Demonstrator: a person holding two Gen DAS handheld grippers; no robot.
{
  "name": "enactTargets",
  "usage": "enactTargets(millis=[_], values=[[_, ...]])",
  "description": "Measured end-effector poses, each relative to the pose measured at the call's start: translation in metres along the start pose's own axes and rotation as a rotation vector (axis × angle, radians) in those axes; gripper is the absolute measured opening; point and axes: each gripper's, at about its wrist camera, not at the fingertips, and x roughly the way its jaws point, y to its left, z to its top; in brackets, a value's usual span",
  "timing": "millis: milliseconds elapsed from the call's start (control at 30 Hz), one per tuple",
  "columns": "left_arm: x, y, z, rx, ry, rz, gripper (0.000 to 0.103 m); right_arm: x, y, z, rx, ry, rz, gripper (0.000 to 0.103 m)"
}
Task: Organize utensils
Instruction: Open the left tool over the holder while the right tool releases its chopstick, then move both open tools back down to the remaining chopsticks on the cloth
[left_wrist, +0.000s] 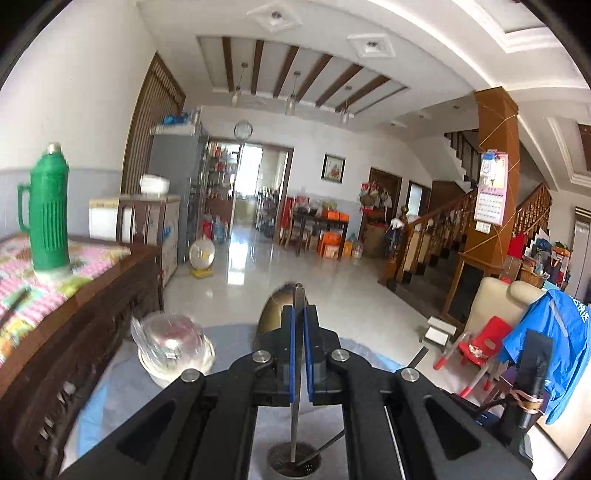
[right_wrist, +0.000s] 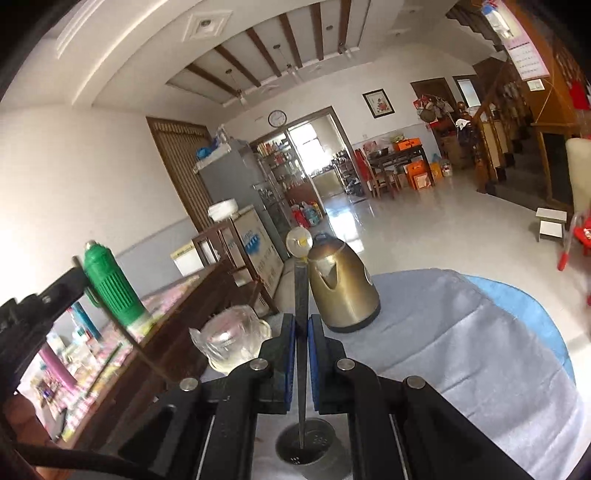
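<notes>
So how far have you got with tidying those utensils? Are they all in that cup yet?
Not yet. The left gripper is shut on a grey chopstick, the right gripper on a dark chopstick. Each stick's lower end hangs over the perforated metal holder, where another chopstick already leans. Left: lowering and releasing both. Whether more utensils wait elsewhere, I cannot tell.

Both grippers (left_wrist: 298, 332) (right_wrist: 302, 336): matte black linkage arms, round silver pivot screws, blue pads lining black fingers (left_wrist: 317, 325).
</notes>
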Motion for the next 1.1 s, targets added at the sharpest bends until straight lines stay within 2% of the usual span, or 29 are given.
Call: enactTargets(millis=[200, 267, 400, 600, 667, 700, 733, 767, 800, 833, 933, 1100], values=[[0.056, 0.021, -0.059, -0.058, 0.165, 0.037, 0.005, 0.021, -0.006, -0.024, -0.025, 0.068, -0.026, 0.007], [0.065, 0.029, -0.073, -0.078, 0.200, 0.042, 0.004, 0.026, -0.007, -0.032, -0.032, 0.092, -0.029, 0.007], [0.072, 0.038, -0.092, -0.083, 0.250, 0.053, 0.004, 0.031, -0.011, -0.044, -0.042, 0.123, -0.025, 0.008], [0.066, 0.038, -0.108, -0.064, 0.295, 0.046, 0.005, 0.034, -0.019, -0.058, 0.013, 0.185, 0.022, 0.011], [0.063, 0.044, -0.111, -0.074, 0.310, 0.043, 0.011, 0.034, -0.026, -0.062, 0.053, 0.214, 0.044, 0.020], [0.061, 0.048, -0.114, -0.084, 0.319, 0.046, 0.019, 0.032, -0.029, -0.064, 0.072, 0.222, 0.052, 0.024], [0.060, 0.049, -0.116, -0.090, 0.321, 0.048, 0.026, 0.031, -0.032, -0.065, 0.086, 0.226, 0.059, 0.035], [0.057, 0.052, -0.119, -0.092, 0.322, 0.052, 0.027, 0.029, -0.038, -0.067, 0.111, 0.228, 0.070, 0.056], [0.056, 0.054, -0.121, -0.091, 0.324, 0.054, 0.028, 0.027, -0.041, -0.068, 0.125, 0.226, 0.074, 0.068], [0.053, 0.055, -0.123, -0.087, 0.327, 0.054, 0.029, 0.022, -0.046, -0.070, 0.146, 0.209, 0.084, 0.075], [0.045, 0.060, -0.131, -0.077, 0.334, 0.056, 0.033, 0.010, -0.053, -0.074, 0.150, 0.176, 0.080, 0.075], [0.038, 0.075, -0.145, -0.095, 0.357, 0.079, 0.037, 0.004, -0.064, -0.080, 0.150, 0.191, 0.065, 0.074]])
